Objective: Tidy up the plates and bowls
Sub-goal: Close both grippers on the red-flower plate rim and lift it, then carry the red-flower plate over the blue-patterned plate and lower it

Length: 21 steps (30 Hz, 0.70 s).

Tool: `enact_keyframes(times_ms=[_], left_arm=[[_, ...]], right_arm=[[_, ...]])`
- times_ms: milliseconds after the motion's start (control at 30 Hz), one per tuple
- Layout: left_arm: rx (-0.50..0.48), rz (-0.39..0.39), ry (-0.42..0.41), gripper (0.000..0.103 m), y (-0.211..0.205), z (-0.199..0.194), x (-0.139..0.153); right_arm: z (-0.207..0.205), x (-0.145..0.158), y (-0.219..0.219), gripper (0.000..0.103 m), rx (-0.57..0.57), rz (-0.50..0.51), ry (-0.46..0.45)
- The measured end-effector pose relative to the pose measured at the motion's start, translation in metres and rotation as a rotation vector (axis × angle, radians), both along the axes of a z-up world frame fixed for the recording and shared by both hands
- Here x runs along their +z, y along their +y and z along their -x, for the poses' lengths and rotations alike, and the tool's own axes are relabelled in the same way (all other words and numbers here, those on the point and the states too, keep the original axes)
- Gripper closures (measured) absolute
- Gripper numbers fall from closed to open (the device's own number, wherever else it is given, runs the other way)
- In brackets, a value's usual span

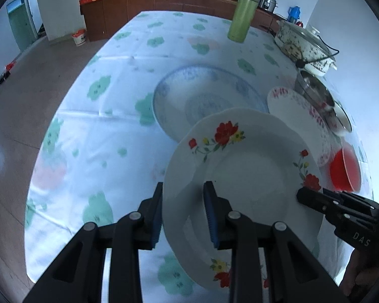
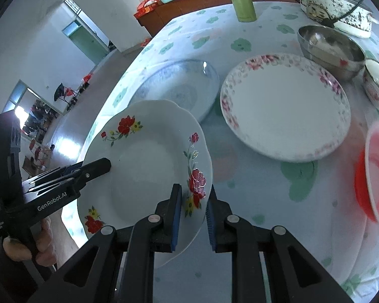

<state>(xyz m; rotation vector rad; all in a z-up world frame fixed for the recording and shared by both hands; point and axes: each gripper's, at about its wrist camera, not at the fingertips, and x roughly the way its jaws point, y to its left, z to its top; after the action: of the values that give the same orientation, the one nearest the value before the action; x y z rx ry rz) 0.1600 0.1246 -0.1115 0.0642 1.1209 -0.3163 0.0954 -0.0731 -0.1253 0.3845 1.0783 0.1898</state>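
The counter (image 2: 265,184) wore a white cloth with green flowers, in a white room with a shiny floor (image 1: 10,116). Both the left gripper (image 1: 183,214) and the right gripper (image 2: 194,217) had their jaws pinching the red-flower plate (image 2: 144,161).

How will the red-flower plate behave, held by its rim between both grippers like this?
The plate looks glazed ceramic: probably stiff, but slick against the pads. The left gripper and right gripper each pinch only the thin rim on opposite sides, so it may pivot or slip if one loosens. It hangs tilted above the table; a drop would likely chip it.
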Motion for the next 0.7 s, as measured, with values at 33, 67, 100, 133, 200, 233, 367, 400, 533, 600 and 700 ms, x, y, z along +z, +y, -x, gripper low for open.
enact_keyframes(times_ms=[33,67,100,133,200,233,367,400,533,600,700], left_arm=[[-0.002,-0.001,-0.005,0.075,-0.001,-0.006,0.001],[-0.004,-0.002,-0.009,0.075,-0.001,-0.013,0.002],[-0.007,-0.001,-0.014,0.075,-0.002,-0.018,0.002],[-0.01,-0.001,-0.017,0.075,-0.002,-0.024,0.003],[-0.017,-0.001,-0.022,0.075,-0.004,-0.036,0.003],[-0.023,-0.002,-0.023,0.075,-0.005,-0.043,0.003],[-0.039,-0.004,-0.014,0.075,-0.008,-0.07,-0.004],[-0.041,-0.003,-0.01,0.075,-0.009,-0.075,-0.006],[-0.042,0.0,0.012,0.075,-0.011,-0.1,-0.017],[-0.045,-0.001,0.018,0.075,-0.013,-0.108,-0.021],[-0.055,-0.013,0.0,0.074,-0.015,-0.118,-0.021]], right_arm=[[-0.006,0.001,0.0,0.083,-0.001,0.002,-0.004],[-0.011,0.003,0.0,0.083,-0.002,0.004,-0.007],[-0.016,0.004,0.0,0.083,-0.004,0.006,-0.01],[-0.023,0.006,0.0,0.083,-0.008,0.008,-0.013],[-0.035,0.008,-0.001,0.083,-0.015,0.013,-0.019],[-0.042,0.008,-0.001,0.083,-0.02,0.016,-0.021],[-0.068,0.006,-0.004,0.083,-0.04,0.027,-0.016],[-0.074,0.005,-0.005,0.083,-0.046,0.029,-0.013],[-0.098,-0.003,-0.006,0.083,-0.065,0.045,0.003],[-0.106,-0.007,-0.006,0.083,-0.073,0.046,0.013],[-0.117,-0.008,-0.007,0.083,-0.078,0.058,0.007]])
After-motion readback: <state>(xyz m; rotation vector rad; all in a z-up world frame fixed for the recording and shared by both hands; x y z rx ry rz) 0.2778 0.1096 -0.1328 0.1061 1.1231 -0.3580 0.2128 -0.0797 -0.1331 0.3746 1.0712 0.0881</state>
